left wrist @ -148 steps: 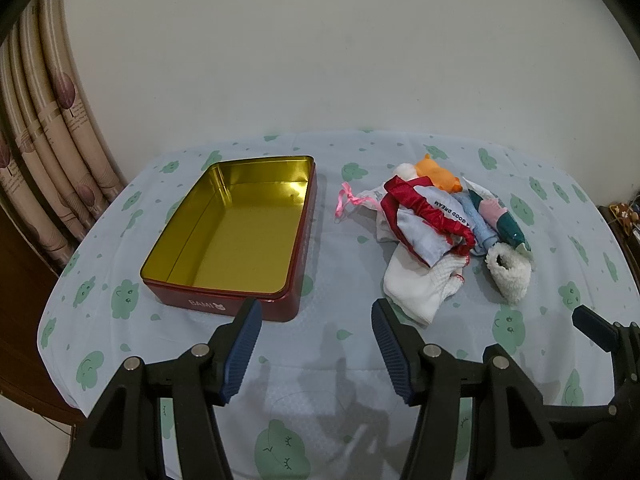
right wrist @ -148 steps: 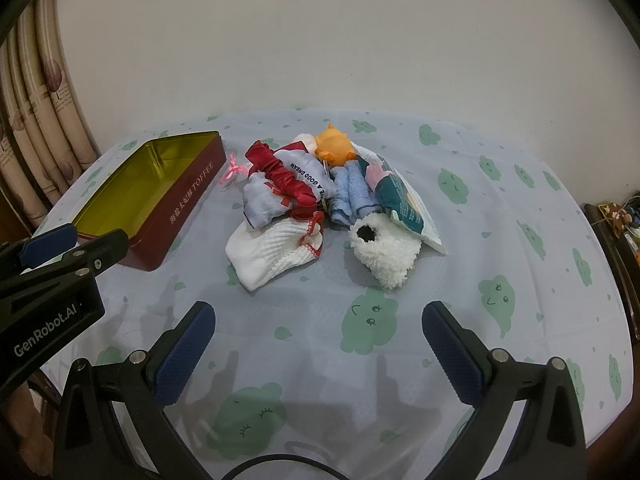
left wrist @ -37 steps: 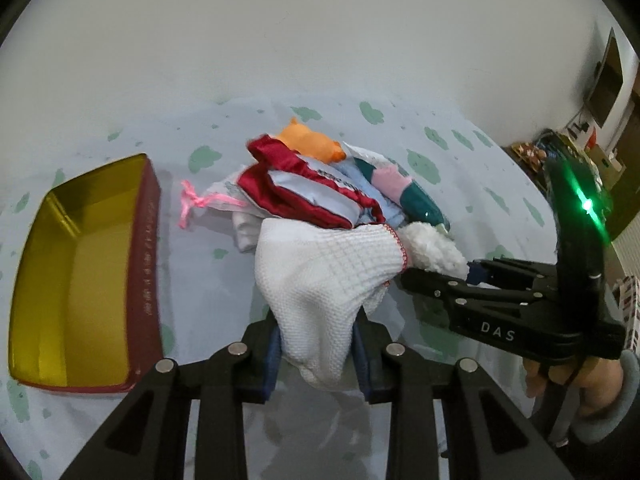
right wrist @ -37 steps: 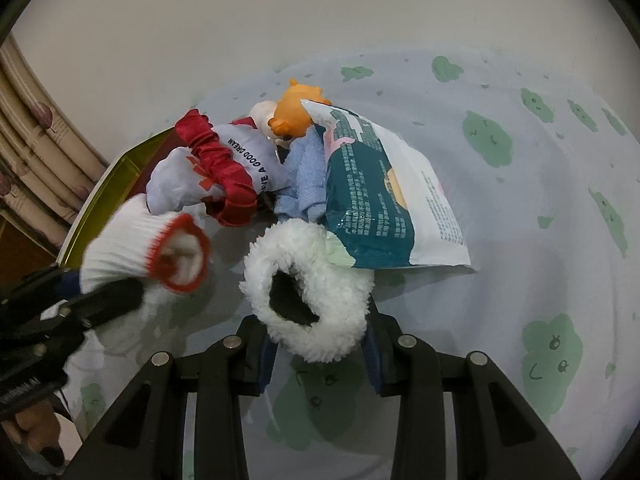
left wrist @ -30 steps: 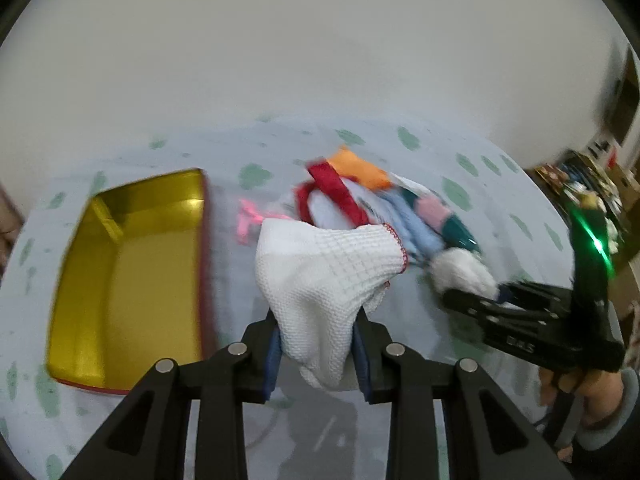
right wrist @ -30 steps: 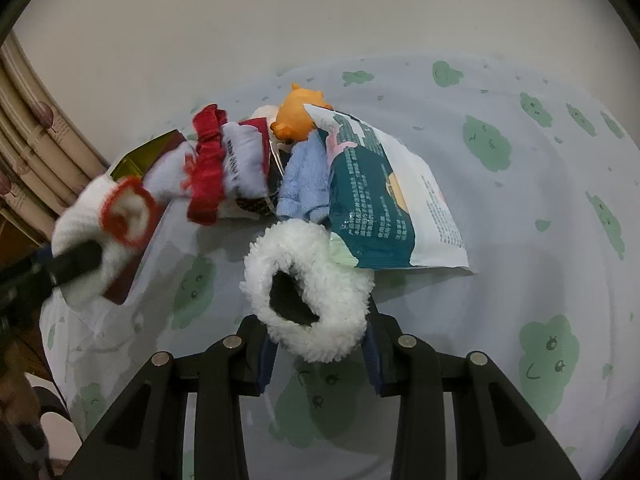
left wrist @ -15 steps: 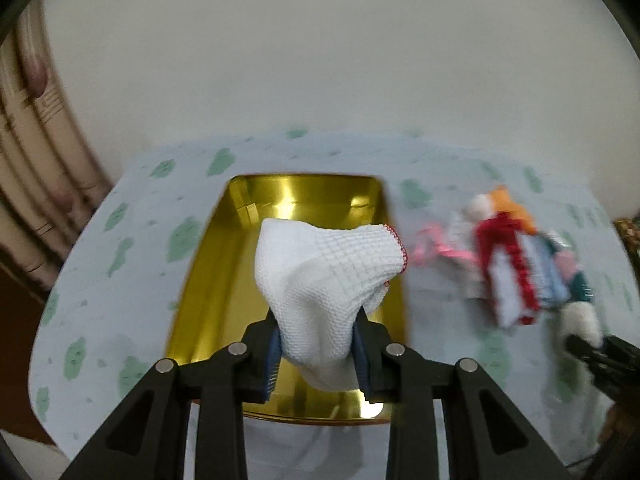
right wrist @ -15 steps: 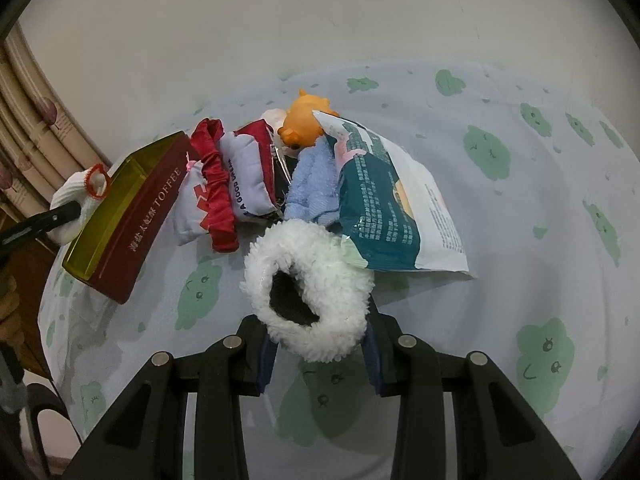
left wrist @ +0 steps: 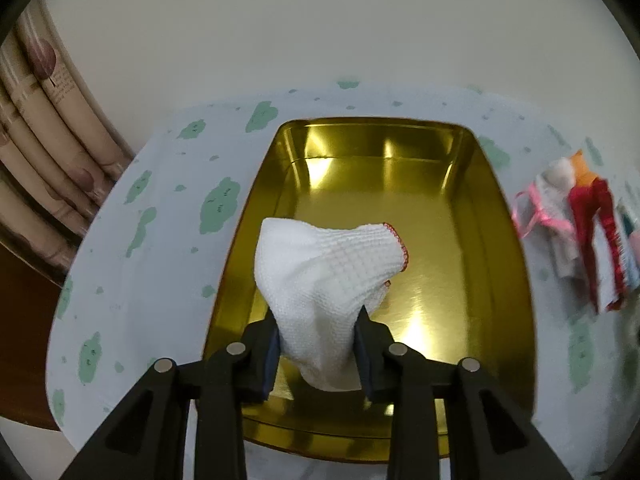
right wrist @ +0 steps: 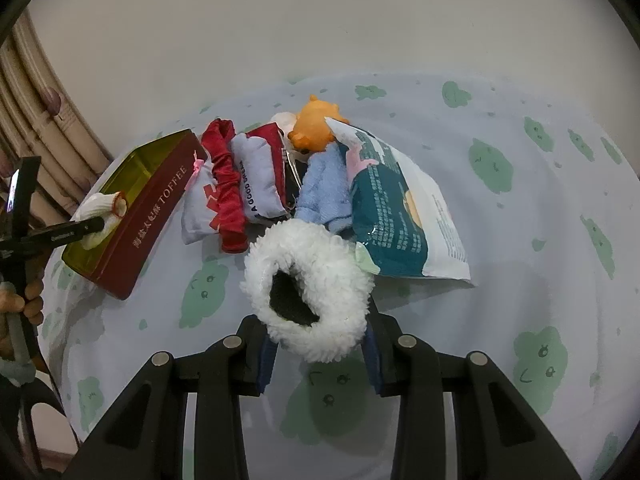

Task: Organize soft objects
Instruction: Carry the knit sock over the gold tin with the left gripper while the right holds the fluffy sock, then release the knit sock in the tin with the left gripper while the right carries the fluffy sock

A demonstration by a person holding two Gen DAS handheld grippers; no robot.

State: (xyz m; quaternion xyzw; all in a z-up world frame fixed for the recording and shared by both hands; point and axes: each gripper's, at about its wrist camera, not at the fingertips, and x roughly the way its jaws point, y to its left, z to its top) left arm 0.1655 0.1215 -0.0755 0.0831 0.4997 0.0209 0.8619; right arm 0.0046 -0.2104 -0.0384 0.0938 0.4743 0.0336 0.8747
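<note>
Over the gold-lined red rectangular tin (left wrist: pixel 472 184) our left gripper (left wrist: pixel 318 344), jaws opening, holds the white knitted red-trimmed glove (left wrist: pixel 324 272), while our right gripper (right wrist: pixel 318 354) clamps the fluffy white fleece cuff (right wrist: pixel 308 284) beside the pile.

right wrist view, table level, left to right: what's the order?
left gripper with white knit glove → toffee tin → red scrunchie → grey mini pillow → blue cloth → teal packet

Desk (right wrist: pixel 520 208), pale blue cloth with green blobs: gold-lined tin (left wrist: pixel 472 184) at left, heap of soft items (right wrist: pixel 280 176) beside it.
</note>
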